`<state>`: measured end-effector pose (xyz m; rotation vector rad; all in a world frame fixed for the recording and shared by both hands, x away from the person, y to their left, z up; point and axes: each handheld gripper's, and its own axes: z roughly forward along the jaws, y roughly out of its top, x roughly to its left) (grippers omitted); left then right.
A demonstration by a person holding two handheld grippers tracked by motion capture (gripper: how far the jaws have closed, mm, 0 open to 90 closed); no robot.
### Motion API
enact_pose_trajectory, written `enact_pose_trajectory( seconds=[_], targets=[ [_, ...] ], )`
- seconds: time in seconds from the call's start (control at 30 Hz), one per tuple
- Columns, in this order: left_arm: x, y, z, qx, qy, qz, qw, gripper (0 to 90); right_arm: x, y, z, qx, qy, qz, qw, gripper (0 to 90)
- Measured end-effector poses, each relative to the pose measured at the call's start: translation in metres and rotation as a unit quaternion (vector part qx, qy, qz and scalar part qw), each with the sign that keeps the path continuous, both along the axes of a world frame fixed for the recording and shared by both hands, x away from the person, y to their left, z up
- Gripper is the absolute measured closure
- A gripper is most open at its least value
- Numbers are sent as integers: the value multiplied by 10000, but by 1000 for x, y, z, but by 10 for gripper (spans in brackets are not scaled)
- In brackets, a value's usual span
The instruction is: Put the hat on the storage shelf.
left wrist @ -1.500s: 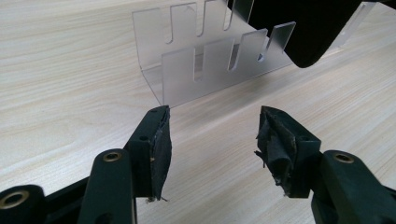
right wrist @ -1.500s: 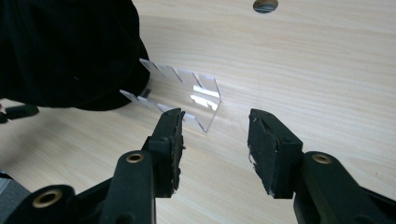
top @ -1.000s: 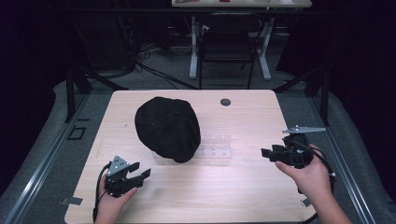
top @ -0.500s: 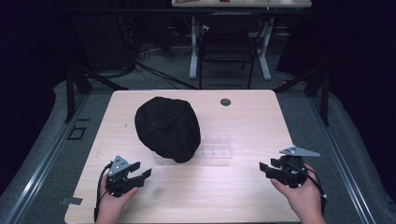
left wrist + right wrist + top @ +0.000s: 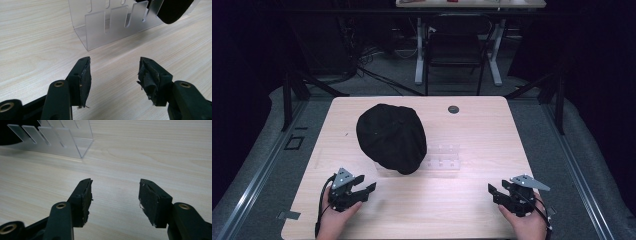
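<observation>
A black cap [image 5: 391, 136] lies on a clear slotted acrylic rack [image 5: 443, 157] in the middle of the wooden table [image 5: 472, 130]. My left gripper [image 5: 366, 185] rests near the front left edge, open and empty, pointing toward the rack [image 5: 117, 22] and the cap's edge [image 5: 172, 10]. My right gripper [image 5: 495, 191] sits low at the front right, its jaws having just been opening, with nothing between them. In the right gripper view the open jaws [image 5: 115, 195] face bare wood, with the rack [image 5: 57, 140] up at the left.
A small dark round grommet [image 5: 453, 109] sits near the table's far edge. Beyond the table stand a chair [image 5: 457, 50] and another desk's legs, on a grey floor. Dark frame struts flank both sides of the table.
My right gripper has come down from above the table's right edge to just over the front right of the tabletop. The left gripper, cap and rack have stayed put.
</observation>
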<state>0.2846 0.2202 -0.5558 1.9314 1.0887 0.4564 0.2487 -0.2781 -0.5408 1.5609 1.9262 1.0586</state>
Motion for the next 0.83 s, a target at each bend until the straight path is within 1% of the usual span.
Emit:
enact_pose_trajectory(
  seconds=[0.1, 0.13, 0.17, 0.27, 0.37, 0.43, 0.47, 0.53, 0.6, 0.67, 0.77, 0.8, 0.83],
  targets=[
    [1, -2, -1, 34, -8, -65, 10000, 435, -1, -2, -8, 170, -63, -20, 9998, 416],
    [2, -3, -2, 39, 2, -86, 10000, 435, -2, -3, -10, 189, -71, -18, 9998, 415],
    [3, -3, -3, 45, 1, -101, 9999, 435, -2, -3, -10, 187, -31, -5, 9998, 407],
    [3, -4, -3, 37, -13, -103, 9999, 434, -3, -4, -14, 212, -54, -20, 9998, 403],
    [3, -3, -3, 11, 11, -97, 10000, 433, -2, -6, -16, 183, -38, 9, 9998, 404],
    [4, -3, -4, -3, -5, -97, 10000, 432, -2, -8, -18, 222, -47, 11, 9997, 406],
    [4, -3, -4, 26, -9, -95, 10000, 431, -1, -9, -18, 281, -82, 1, 9996, 406],
    [4, -4, -5, 50, -93, -83, 9999, 425, -1, -12, -18, 355, -125, -29, 9993, 408],
    [4, -5, -5, 60, -111, -159, 9998, 425, 0, -15, -19, 466, -174, -106, 9987, 408],
    [3, -8, -5, 49, -160, -211, 9996, 425, 0, -18, -20, 565, -130, -125, 9982, 408],
    [1, -14, -2, -48, -175, -307, 9994, 425, 0, -19, -21, 629, -96, -138, 9979, 410],
    [0, -18, 1, -106, -200, -343, 9992, 425, 0, -20, -21, 661, -145, -151, 9976, 409],
    [-1, -22, 3, -235, -247, -392, 9986, 425, 0, -20, -21, 668, -198, -160, 9974, 409]
  ],
)
